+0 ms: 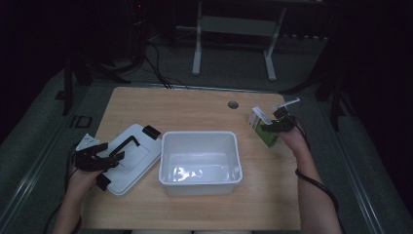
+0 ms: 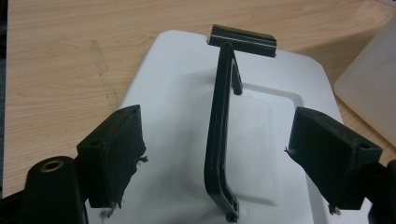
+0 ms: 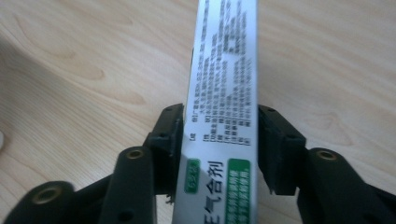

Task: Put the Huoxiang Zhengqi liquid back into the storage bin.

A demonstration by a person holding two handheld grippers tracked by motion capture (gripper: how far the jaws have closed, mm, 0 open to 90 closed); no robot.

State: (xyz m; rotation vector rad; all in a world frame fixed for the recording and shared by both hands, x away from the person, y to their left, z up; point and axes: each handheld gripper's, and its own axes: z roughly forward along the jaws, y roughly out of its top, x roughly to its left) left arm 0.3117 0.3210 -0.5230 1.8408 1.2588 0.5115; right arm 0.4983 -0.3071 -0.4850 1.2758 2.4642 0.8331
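White-and-green carton [image 3: 223, 107] sits between the right claw's [image 1: 273, 126] 2 pads, gripped at its sides above the desk [image 1: 204, 105]. Left claw [image 2: 224, 154] gapes wide, straddling the lid's black handle [image 2: 222, 135] untouched.

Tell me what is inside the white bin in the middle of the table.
The white bin looks empty in the high view: only its pale floor with bright glare patches shows. The strip of floor just behind its near wall is hidden by that wall, so that part cannot be checked.
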